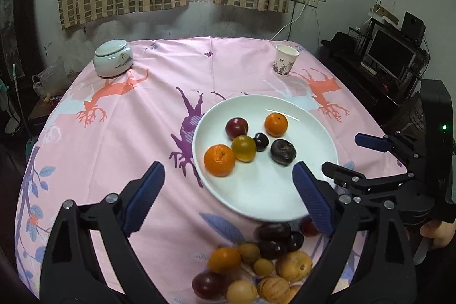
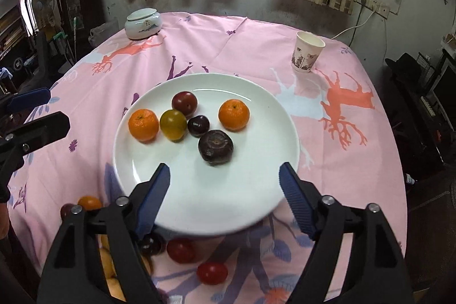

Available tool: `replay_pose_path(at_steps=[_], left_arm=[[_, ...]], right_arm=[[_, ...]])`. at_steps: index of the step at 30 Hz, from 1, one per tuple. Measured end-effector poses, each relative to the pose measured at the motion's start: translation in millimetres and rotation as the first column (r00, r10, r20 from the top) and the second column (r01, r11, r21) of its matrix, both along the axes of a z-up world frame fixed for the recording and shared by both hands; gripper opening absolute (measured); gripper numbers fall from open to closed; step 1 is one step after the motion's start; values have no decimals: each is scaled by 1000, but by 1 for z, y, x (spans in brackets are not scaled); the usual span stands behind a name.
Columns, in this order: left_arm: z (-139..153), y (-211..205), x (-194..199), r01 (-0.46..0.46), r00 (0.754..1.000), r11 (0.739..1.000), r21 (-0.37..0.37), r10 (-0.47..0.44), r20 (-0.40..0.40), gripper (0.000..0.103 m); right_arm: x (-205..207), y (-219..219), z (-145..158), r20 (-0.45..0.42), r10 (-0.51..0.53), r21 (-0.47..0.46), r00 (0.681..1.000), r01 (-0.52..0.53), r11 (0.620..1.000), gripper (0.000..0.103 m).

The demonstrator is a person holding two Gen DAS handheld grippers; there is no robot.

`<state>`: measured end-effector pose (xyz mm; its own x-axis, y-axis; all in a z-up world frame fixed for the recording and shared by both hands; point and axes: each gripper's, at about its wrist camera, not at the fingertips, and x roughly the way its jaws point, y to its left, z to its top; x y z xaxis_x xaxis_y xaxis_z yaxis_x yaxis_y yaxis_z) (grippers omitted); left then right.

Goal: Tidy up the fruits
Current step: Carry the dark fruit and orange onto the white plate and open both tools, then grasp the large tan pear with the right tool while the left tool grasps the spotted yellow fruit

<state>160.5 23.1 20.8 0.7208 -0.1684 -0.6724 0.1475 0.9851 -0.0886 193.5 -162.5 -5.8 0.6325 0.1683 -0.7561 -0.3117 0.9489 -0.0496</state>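
Observation:
A white plate (image 1: 256,190) on the pink tablecloth holds several fruits: two oranges (image 1: 219,160) (image 1: 276,124), a red plum (image 1: 236,128), a yellow-green fruit (image 1: 243,148), a small dark plum (image 1: 260,141) and a larger dark fruit (image 1: 282,152). My left gripper (image 1: 228,170) hovers open over the plate's near left rim, nothing between its fingers. My right gripper (image 2: 224,167) stands open over the plate's (image 2: 205,190) near part, just short of the large dark fruit (image 2: 215,147). A pile of loose fruits (image 1: 256,261) lies on the cloth in front of the plate, partly hidden by the fingers.
A lidded ceramic jar (image 1: 113,61) stands at the far left of the table and a paper cup (image 1: 285,60) at the far right. Loose red fruits (image 2: 212,272) lie near the table's front edge. A dark shelf with a monitor (image 1: 390,56) stands to the right.

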Motion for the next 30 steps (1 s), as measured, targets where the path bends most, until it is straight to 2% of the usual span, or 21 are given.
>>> replay_pose_path(at_steps=[2,4,7,10,16,20,21,23,30], left_arm=[[-6,1,-22,-12,1000,1000,17,11,28,94],[-16,3,-45,-49,997,998,44,47,60,94],[-38,7,-70,-75,996,996,49,73,43,94],[-58,12,-89,-80,997,996,39,80,4,94],[-77,27,-114,-102,994,994,50,104,-33,94],[-83,35,-125,-123,991,991,53,125,-41,95],[-84,36,-126,-126,991,991,52,129,-43,95],[-85,40,-129,-134,990,990,48,136,-45,95],[-89,51,-134,-149,987,988,48,151,-55,95]], right_arm=[[-28,-1,3,25,4,-3,1000,-4,1000,92],[-56,0,2,49,13,0,999,-13,1000,95],[-95,3,-5,67,12,6,998,-12,1000,97],[-121,5,-21,43,0,13,999,0,1000,97],[-141,10,-47,-70,13,105,997,-6,994,97],[-160,28,-53,-88,115,197,990,-95,976,96],[-162,34,-54,-99,145,212,984,-121,970,95],[-165,44,-59,-117,180,215,977,-152,965,82],[-145,56,-84,-184,156,194,971,-120,974,68]])
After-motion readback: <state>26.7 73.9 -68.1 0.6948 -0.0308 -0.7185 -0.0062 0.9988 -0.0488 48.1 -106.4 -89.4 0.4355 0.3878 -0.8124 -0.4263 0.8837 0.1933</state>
